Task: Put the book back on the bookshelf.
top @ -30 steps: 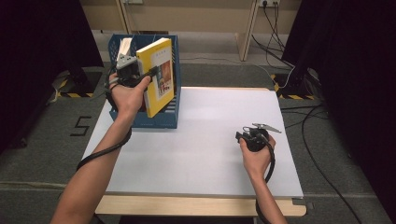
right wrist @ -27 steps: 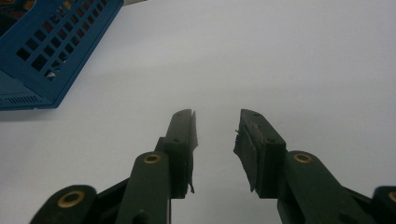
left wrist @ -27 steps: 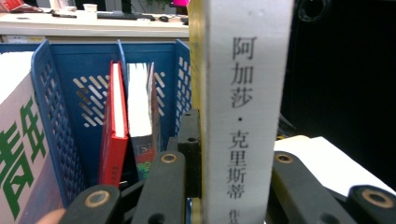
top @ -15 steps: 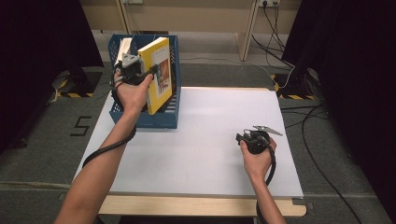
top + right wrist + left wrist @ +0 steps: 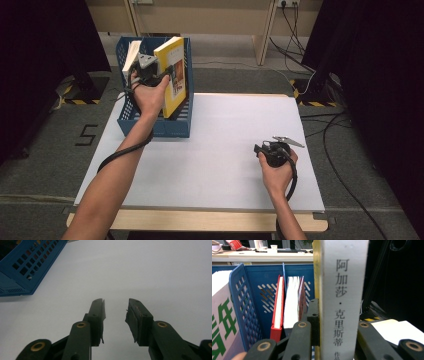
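My left gripper (image 5: 161, 72) is shut on a yellow book (image 5: 174, 80) and holds it upright over the right side of the blue basket (image 5: 155, 127). In the left gripper view the book's white spine (image 5: 342, 290) with black characters stands clamped between the black jaws. My right gripper (image 5: 261, 148) rests in the person's hand low over the white table (image 5: 235, 125) at the right. Its jaws (image 5: 115, 307) stand open with nothing between them.
Inside the basket stand a red book (image 5: 277, 307), a white-paged book (image 5: 292, 302) and, in the left compartment, a book with green characters (image 5: 222, 322). The basket's corner (image 5: 27, 267) lies far left of my right gripper. Cables run on the floor behind the table.
The left hand has carried the yellow book a little farther back and to the right over the basket. The right hand has stayed still.
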The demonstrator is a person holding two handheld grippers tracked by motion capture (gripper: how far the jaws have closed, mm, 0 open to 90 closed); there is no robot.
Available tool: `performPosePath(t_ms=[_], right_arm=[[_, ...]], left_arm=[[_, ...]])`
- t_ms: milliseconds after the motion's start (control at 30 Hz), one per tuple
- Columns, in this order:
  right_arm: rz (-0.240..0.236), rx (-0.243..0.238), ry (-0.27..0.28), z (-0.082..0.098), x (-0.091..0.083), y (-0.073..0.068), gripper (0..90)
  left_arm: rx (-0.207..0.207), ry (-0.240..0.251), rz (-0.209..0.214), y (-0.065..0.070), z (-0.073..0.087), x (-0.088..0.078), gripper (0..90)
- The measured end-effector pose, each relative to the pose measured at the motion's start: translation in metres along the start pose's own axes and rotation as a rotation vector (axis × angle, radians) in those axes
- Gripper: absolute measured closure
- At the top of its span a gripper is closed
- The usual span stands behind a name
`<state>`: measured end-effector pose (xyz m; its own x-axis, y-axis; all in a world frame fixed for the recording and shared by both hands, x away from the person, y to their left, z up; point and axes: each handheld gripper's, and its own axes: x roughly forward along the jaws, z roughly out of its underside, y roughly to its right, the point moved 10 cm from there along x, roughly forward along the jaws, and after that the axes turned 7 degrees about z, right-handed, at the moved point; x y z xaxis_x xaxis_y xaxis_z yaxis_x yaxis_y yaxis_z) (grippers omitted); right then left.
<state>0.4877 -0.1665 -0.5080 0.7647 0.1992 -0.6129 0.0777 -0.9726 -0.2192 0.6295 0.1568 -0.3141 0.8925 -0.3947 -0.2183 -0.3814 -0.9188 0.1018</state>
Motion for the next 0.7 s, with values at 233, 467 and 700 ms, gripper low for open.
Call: performPosePath(t_ms=[233, 467, 700], right_arm=[[0.001, 0.007, 0.006, 0.002, -0.001, 0.002, 65.4], [0.001, 0.002, 0.011, 0.004, -0.002, 0.004, 65.4], [-0.004, 0.018, 0.000, 0.007, -0.003, 0.004, 65.3]], left_arm=[[-0.006, -0.005, -0.012, -0.002, 0.005, 0.010, 75.5], [-0.007, -0.001, -0.010, -0.001, 0.008, 0.019, 75.5], [0.008, 0.013, -0.005, -0.002, 0.010, 0.026, 75.5]])
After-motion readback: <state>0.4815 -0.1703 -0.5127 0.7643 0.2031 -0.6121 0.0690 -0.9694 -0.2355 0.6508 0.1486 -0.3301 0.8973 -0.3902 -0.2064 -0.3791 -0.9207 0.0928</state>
